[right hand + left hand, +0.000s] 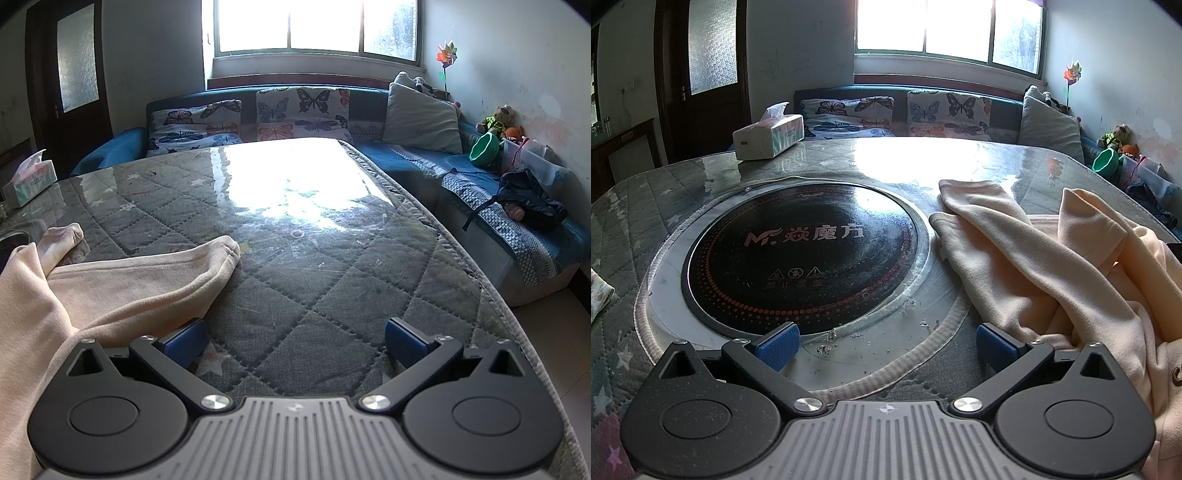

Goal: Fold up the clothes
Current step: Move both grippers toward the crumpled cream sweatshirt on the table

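Fleece garment [1052,280] rumpled on quilted table [332,295]; both tongs spread.

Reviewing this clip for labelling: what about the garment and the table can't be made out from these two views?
- Peach garment: left wrist view cuts it off at the right edge; right wrist view cuts it off at the left edge, so its type and full shape are unclear.
- Small brown mark on it: cropped, unidentifiable.
- Patterned cloth: mostly beyond the left edge.
- Table: window glare washes out its far end.
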